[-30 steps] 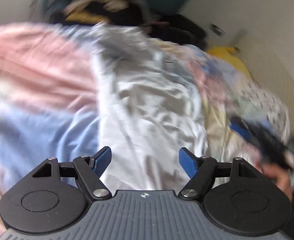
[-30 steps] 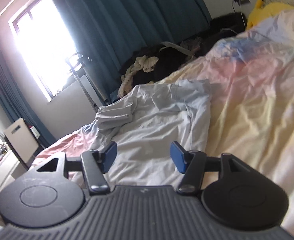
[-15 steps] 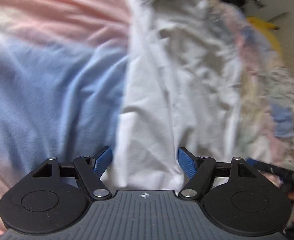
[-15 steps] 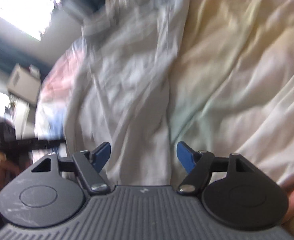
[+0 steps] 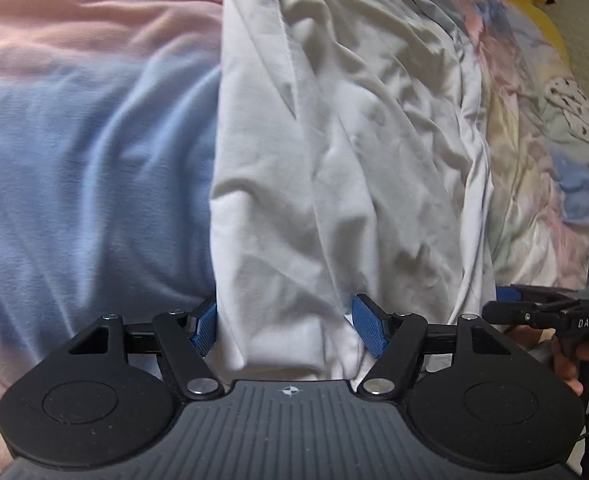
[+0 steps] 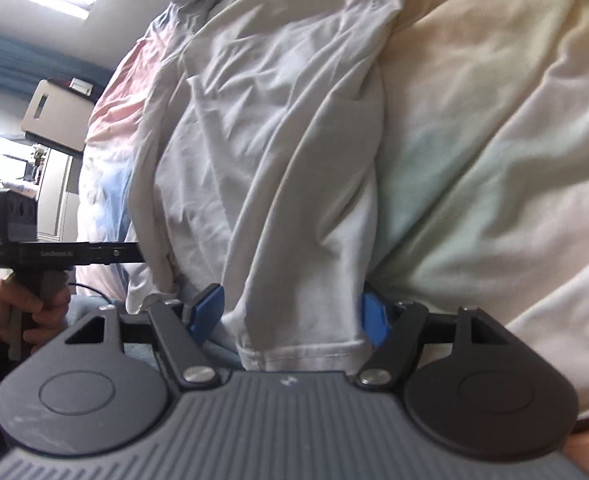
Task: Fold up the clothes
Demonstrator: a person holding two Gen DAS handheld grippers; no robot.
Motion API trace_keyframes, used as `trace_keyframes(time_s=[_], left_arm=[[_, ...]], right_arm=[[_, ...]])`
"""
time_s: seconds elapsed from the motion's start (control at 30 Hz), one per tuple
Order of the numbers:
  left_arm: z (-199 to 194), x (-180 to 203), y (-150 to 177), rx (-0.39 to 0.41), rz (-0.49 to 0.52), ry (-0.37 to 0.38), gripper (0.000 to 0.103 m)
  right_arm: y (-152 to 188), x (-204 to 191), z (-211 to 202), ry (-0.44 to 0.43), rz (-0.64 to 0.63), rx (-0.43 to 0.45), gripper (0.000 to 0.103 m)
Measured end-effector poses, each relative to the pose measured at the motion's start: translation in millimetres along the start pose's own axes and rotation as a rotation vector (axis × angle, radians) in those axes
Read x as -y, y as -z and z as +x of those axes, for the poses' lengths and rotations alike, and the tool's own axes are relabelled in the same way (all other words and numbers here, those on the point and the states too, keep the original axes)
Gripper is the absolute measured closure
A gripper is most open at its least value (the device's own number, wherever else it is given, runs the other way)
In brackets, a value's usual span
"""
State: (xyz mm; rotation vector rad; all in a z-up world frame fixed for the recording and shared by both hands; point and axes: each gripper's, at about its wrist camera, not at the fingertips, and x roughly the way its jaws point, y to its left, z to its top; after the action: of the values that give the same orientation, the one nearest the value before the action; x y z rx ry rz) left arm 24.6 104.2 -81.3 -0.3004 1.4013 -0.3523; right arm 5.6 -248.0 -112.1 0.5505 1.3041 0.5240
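A wrinkled white garment (image 5: 334, 152) is lying lengthwise across the bed, running from the bottom centre to the top of the left wrist view, and its near hem is sitting right at the left hand-held gripper (image 5: 288, 330), whose blue-padded fingers (image 5: 368, 330) are standing apart on either side of the cloth's edge without pinching it. In the right wrist view the same garment (image 6: 270, 140) is filling the middle of the frame, its stitched hem lying between the spread fingers (image 6: 374, 320) of the right hand-held gripper (image 6: 290, 318), which are likewise apart and not clamped. The lowest strip of hem is being cut off behind each gripper's grey body, so whether cloth is touching the pads is hard to tell. The pastel bedsheet (image 5: 74, 160), pink and blue, is lying at the left of the left view and showing cream and pale green (image 6: 494, 140) at the right of the right view. A yellow plush toy (image 5: 522, 0) is resting at the upper right, with a spotted fabric (image 5: 582, 120) bunching at the right edge. A teal curtain (image 6: 6, 64) is hanging at the left edge of the right view.
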Motion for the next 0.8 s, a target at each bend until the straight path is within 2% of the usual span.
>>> trace_keyframes(time_s=[0.03,0.1,0.13,0.17,0.2,0.23,0.27,0.3,0.33,0.5,0.6,0.8], left_arm=[[0.6,1.7,0.2,-0.006,0.01,0.002,0.031],[2.3,6.6,1.3,-0.015,0.042,0.003,0.031],[3.4,8.6,2.5,-0.017,0.056,0.001,0.032],[4.9,11.0,2.3,-0.014,0.062,-0.007,0.033],[5.2,13.6,1.9,-0.008,0.065,-0.012,0.042],[1.7,13.4,5.1,0.001,0.063,-0.001,0.061],[-1.7,13.2,8.3,0.01,0.06,0.01,0.067],[-5.2,12.9,11.5,0.02,0.057,0.024,0.086],[-9.0,12.0,14.2,0.031,0.05,0.056,0.091],[-46.5,9.2,29.6,0.168,0.026,0.145,0.094],[-80.6,2.7,39.7,0.247,-0.034,0.208,0.094],[-141.9,0.7,72.9,0.313,-0.054,0.309,0.094]], right_arm=[[-0.9,0.9,0.6,0.0,0.004,-0.001,0.032],[-3.7,3.1,2.0,0.026,0.018,0.002,0.044],[-5.2,4.0,3.0,0.043,0.024,0.005,0.057],[-6.4,3.5,3.9,0.054,0.023,0.009,0.066],[-6.8,1.4,3.5,0.056,0.016,0.016,0.072],[-6.8,-1.2,2.4,0.057,0.006,0.025,0.086],[-6.1,-4.9,0.4,0.058,-0.008,0.038,0.089],[-5.2,-8.1,-1.9,0.056,-0.019,0.052,0.091],[-3.7,-10.4,-5.4,0.049,-0.023,0.07,0.093],[6.7,-18.3,-36.9,-0.003,-0.008,0.179,0.099],[24.2,-24.2,-60.7,-0.022,-0.017,0.208,0.099],[64.5,-36.0,-109.0,-0.054,-0.044,0.246,0.1]])
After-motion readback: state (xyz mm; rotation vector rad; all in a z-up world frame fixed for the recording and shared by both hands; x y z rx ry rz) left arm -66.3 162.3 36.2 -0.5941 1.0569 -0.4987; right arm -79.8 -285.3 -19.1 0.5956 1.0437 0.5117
